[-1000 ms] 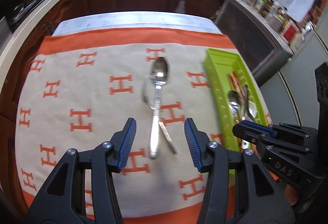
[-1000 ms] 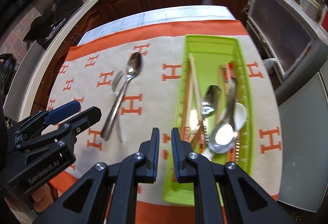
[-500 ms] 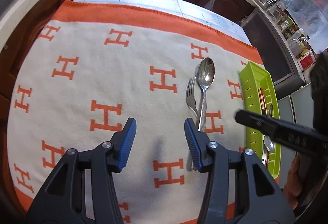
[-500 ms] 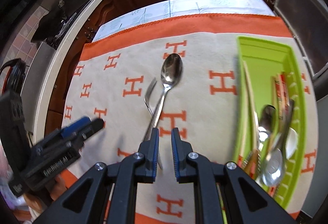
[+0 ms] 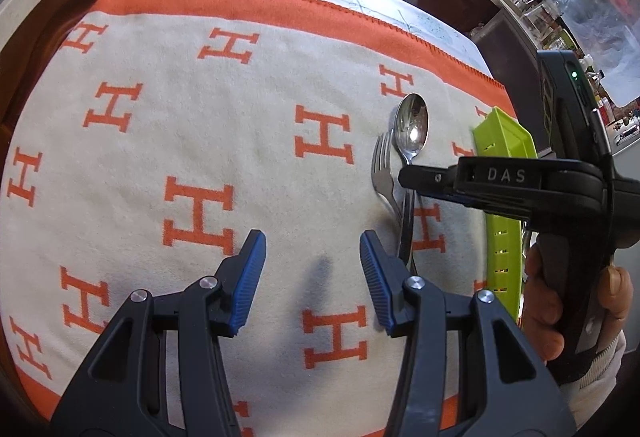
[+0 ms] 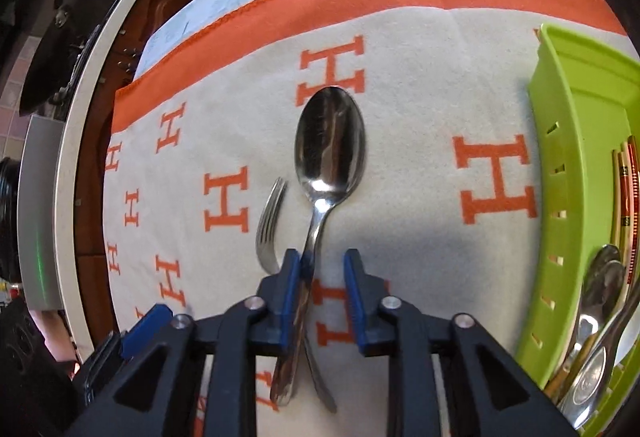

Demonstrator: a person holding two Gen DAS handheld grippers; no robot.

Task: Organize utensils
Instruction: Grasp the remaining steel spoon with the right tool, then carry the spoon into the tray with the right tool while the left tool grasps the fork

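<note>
Right gripper (image 6: 322, 269) is straddling the shiny steel spoon (image 6: 330, 145) crossing a steel fork (image 6: 269, 225), jaws just widening, unclamped, readying transfer to the lime-green plastic tray (image 6: 560, 141).

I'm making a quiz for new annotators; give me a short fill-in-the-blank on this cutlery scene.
1. The spoon on the blanket lies crossed over a ____.
2. The bin that holds the sorted utensils is coloured ____.
3. The right gripper has its open jaws on either side of the ____ handle.
4. The left gripper has ____ between its jaws.

Missing words: fork; green; spoon's; nothing
</note>
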